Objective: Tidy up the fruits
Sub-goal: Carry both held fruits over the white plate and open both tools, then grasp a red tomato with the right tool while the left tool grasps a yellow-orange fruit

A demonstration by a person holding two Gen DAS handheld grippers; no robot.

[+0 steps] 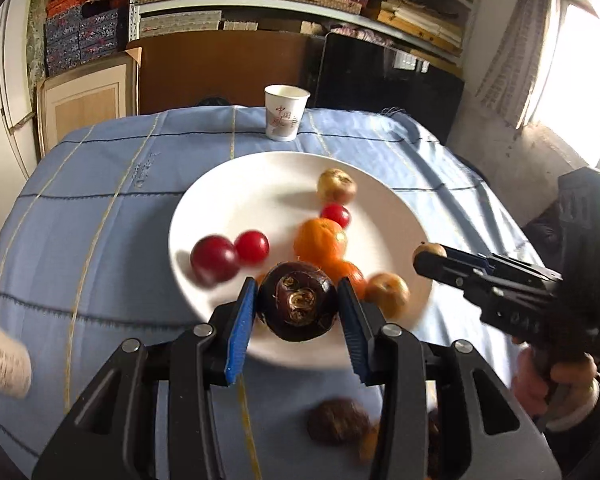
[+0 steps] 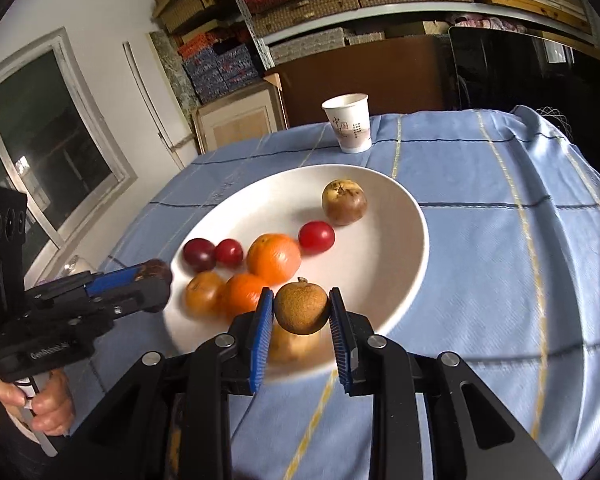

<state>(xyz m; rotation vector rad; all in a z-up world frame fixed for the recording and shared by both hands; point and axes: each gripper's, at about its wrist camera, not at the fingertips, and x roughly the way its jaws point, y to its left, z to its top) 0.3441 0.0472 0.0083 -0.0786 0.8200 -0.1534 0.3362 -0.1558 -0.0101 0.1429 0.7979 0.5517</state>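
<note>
fruits (image 2: 274,258) are lying on the plate (image 2: 400,248); the cup (image 2: 348,128) is standing behind it on the cloth (image 2: 500,260).

"中国风" on paper cup (image 1: 285,113)

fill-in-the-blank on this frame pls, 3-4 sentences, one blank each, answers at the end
1. The left gripper is shut on a dark, round ____ fruit.
2. The right gripper holds a small brown fruit above the near rim of the white ____.
3. The paper cup stands on the blue ____, beyond the plate.
4. The two biggest fruits on the plate are ____ in colour.

Missing words: purple-brown; plate; tablecloth; orange
</note>
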